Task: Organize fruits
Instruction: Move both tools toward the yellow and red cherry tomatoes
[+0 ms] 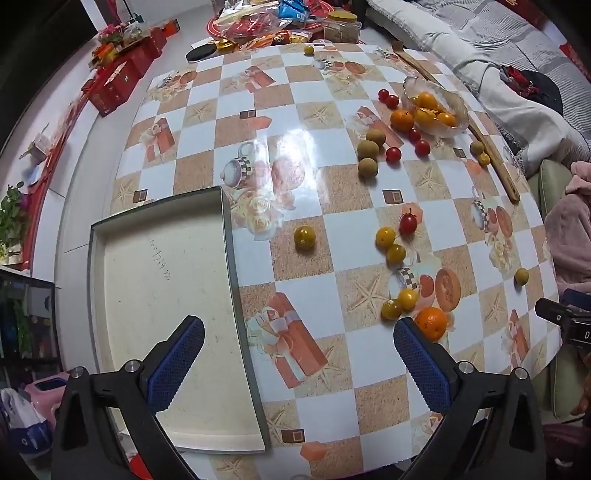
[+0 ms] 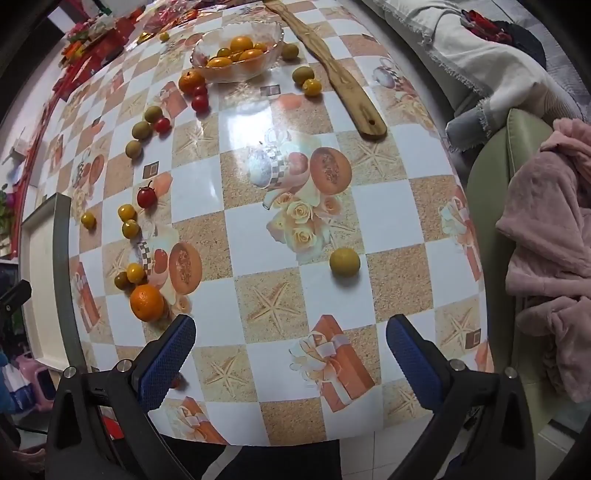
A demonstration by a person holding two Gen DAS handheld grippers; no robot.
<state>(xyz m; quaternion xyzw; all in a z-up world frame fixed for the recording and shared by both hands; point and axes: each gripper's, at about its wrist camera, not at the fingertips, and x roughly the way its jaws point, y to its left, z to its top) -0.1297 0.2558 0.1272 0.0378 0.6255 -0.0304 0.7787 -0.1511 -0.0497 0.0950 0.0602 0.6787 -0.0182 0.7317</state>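
Small fruits lie scattered on a checkered tablecloth: an orange (image 1: 430,322) (image 2: 146,302), yellow tomatoes (image 1: 304,238) (image 2: 126,213), a red tomato (image 1: 407,223) (image 2: 146,196), brown longans (image 1: 368,150) (image 2: 141,130) and a yellow-green fruit (image 2: 344,261). A glass bowl (image 1: 456,105) (image 2: 271,46) at the far side holds orange and yellow fruits. My left gripper (image 1: 298,363) is open and empty, over the edge of a shallow white tray (image 1: 162,280). My right gripper (image 2: 290,356) is open and empty, near the table's front edge.
A long wooden spatula (image 1: 495,155) (image 2: 334,72) lies by the bowl. Snack packets and a jar (image 1: 341,26) crowd the table's far end. A sofa with blankets (image 2: 480,55) and pink cloth (image 2: 554,240) lies to the right. Red boxes (image 1: 118,77) stand on the floor at left.
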